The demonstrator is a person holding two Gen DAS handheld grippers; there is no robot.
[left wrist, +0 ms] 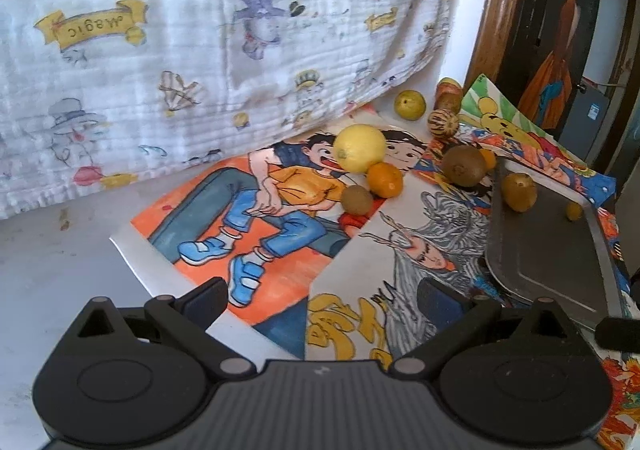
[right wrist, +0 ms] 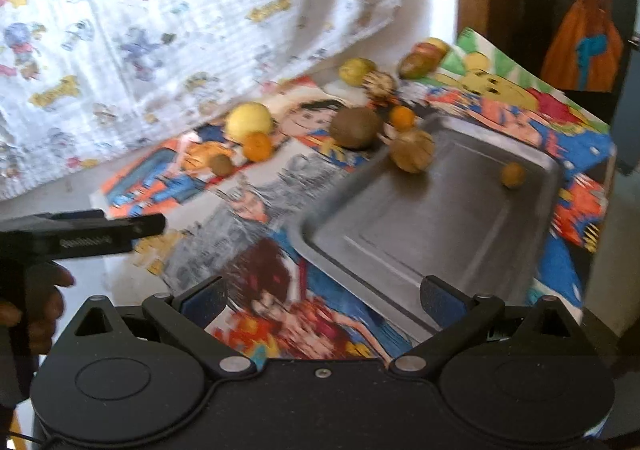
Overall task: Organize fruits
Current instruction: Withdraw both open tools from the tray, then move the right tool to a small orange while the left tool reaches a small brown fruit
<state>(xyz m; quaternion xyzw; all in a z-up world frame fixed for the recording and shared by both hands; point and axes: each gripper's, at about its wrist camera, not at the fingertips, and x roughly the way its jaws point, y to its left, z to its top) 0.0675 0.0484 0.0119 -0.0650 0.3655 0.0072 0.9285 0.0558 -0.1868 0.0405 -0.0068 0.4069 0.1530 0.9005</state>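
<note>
A yellow lemon, an orange and a small kiwi lie bunched on cartoon posters. A bigger kiwi rests at the far corner of a grey metal tray. Inside the tray sit a brownish-yellow fruit and a tiny yellow one. My left gripper is open and empty, well short of the fruit. My right gripper is open and empty over the near edge of the tray, which shows the brownish fruit and the tiny one.
More fruit lies at the back: a yellow-green one, a striped one and a reddish one. A printed cloth hangs behind. A wooden frame stands at the right. A hand holds the left gripper.
</note>
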